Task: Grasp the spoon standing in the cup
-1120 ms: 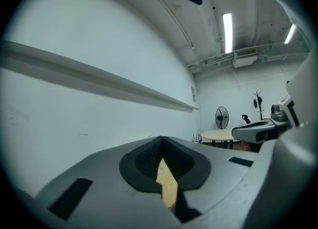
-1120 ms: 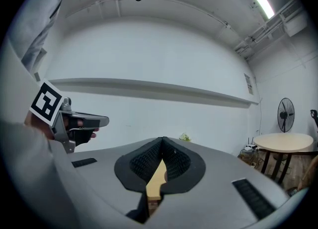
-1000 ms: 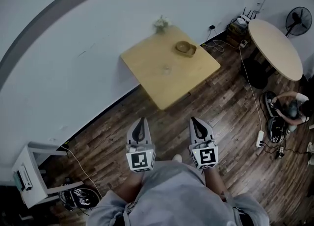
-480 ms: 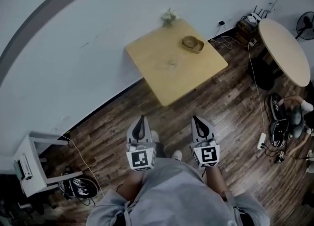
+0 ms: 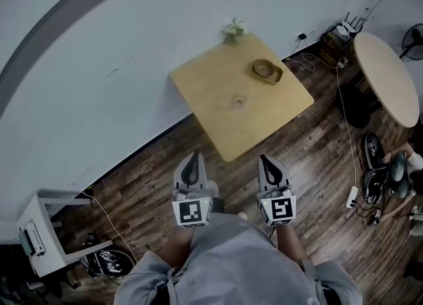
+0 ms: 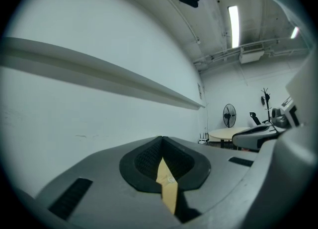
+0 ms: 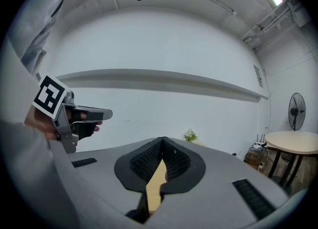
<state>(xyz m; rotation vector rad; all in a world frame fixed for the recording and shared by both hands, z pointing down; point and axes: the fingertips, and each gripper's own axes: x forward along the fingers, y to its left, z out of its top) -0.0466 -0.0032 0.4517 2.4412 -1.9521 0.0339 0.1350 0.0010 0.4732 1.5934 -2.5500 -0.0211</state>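
A small clear cup (image 5: 238, 102) stands near the middle of the square wooden table (image 5: 211, 82); it is too small to make out a spoon in it. Both grippers are held low in front of the person, well short of the table. The tips of my left gripper (image 5: 193, 158) meet, shut on nothing. Likewise my right gripper (image 5: 266, 160) is shut and empty. In the left gripper view only a sliver of tabletop (image 6: 168, 186) shows through the closed left gripper (image 6: 161, 139). The right gripper (image 7: 161, 141) is closed the same way in its own view.
A brown bowl (image 5: 267, 69) sits on the table's far right part, and a small plant (image 5: 233, 28) at its far corner against the white wall. A round table (image 5: 386, 75), a fan (image 5: 415, 36), cables and shoes lie to the right. A white stool (image 5: 39, 231) stands at the left.
The table has drifted right and slightly down in the head view as the person moves toward it. Both grippers stay shut and level, side by side.
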